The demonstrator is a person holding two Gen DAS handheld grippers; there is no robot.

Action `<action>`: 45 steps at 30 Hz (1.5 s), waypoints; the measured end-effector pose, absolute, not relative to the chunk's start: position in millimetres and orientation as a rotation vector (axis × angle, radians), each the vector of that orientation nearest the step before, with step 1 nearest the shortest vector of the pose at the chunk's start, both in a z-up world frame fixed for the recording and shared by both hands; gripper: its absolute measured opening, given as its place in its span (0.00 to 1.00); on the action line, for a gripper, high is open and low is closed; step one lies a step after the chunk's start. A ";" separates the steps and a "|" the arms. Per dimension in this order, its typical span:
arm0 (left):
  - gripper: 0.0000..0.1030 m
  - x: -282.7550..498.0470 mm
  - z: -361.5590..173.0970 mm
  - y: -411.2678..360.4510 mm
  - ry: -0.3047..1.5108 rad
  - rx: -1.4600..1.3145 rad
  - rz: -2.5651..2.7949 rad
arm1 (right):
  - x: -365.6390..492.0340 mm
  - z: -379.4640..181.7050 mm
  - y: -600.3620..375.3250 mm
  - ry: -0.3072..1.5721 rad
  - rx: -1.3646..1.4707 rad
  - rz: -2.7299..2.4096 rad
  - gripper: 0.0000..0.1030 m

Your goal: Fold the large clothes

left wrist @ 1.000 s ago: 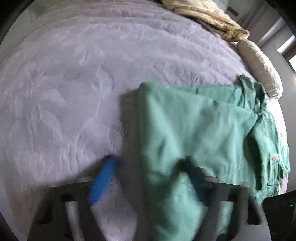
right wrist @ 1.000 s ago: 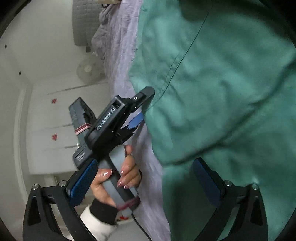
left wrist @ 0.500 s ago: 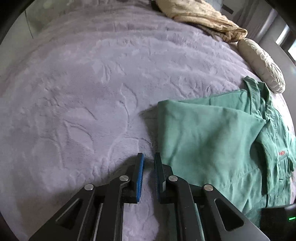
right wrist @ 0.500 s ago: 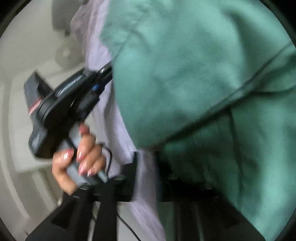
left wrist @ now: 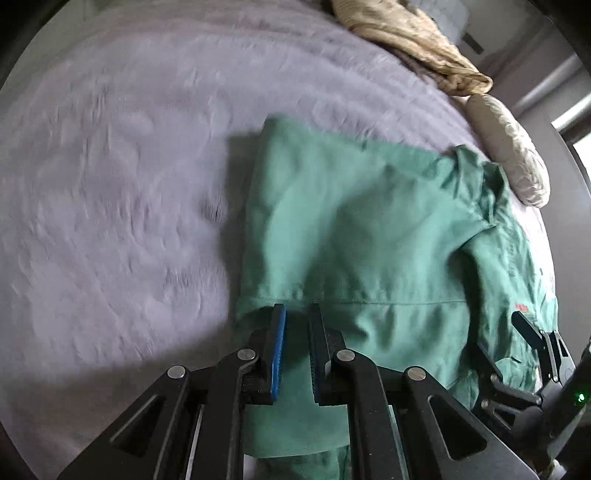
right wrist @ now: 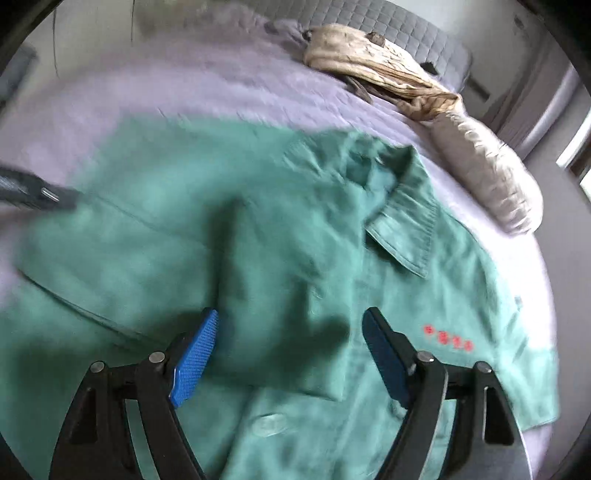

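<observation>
A green collared shirt (left wrist: 369, 229) (right wrist: 155, 229) with red chest lettering (right wrist: 448, 338) lies on the purple bedspread (left wrist: 110, 184), one side folded over its front (right wrist: 277, 295). My left gripper (left wrist: 297, 332) has its jaws almost together, tips on the shirt's left hem. Green cloth shows through the narrow gap, and I cannot tell if any is pinched. It appears as a dark blur at the left edge of the right wrist view (right wrist: 55, 195). My right gripper (right wrist: 288, 332) hovers above the folded part, jaws opening with nothing between the pads. It also shows at the lower right of the left wrist view (left wrist: 506, 343).
A crumpled beige blanket (left wrist: 406, 48) (right wrist: 388, 81) and a pale pillow (left wrist: 509, 147) (right wrist: 487, 173) lie at the bed's far right. A grey quilted headboard (right wrist: 388, 33) stands behind them. Bedspread stretches to the left of the shirt.
My left gripper slid from the bare bedspread onto the shirt's left hem, jaws still narrow. My right gripper rolled and rose, narrowed then widened, and now faces the collar.
</observation>
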State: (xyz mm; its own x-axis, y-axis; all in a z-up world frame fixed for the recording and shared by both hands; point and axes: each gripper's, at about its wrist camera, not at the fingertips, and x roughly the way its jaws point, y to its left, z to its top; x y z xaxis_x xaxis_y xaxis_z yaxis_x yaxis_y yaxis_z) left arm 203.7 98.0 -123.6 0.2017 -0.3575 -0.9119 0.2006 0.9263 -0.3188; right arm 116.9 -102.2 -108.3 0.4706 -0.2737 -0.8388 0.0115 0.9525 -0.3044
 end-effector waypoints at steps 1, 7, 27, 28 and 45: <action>0.13 199.9 -125.8 98.8 1.307 -0.139 -0.388 | 108.9 -111.4 -113.5 1.065 -0.254 -0.169 0.67; 0.13 196.3 -129.7 92.0 1.301 -0.095 -0.384 | 82.6 -79.3 -218.9 0.981 0.303 -0.173 0.19; 0.13 185.5 -103.4 80.2 1.239 0.059 -0.300 | 27.9 -106.0 -324.2 0.927 1.012 -0.137 0.42; 0.13 183.0 -108.4 80.8 1.245 0.107 -0.275 | 32.0 -107.5 -322.1 0.944 0.979 -0.147 0.25; 0.13 131.7 -75.0 56.8 1.230 0.186 -0.273 | -56.4 -113.4 -347.5 1.000 1.073 -0.155 0.67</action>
State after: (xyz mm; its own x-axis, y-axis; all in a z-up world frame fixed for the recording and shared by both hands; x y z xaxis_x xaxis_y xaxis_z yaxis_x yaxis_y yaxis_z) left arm 131.7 56.8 -75.0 0.3082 -0.1053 -0.9455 0.3051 0.9523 -0.0066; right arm -56.4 -347.5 -113.4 0.5743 0.3415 -0.7440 0.5507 0.5113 0.6597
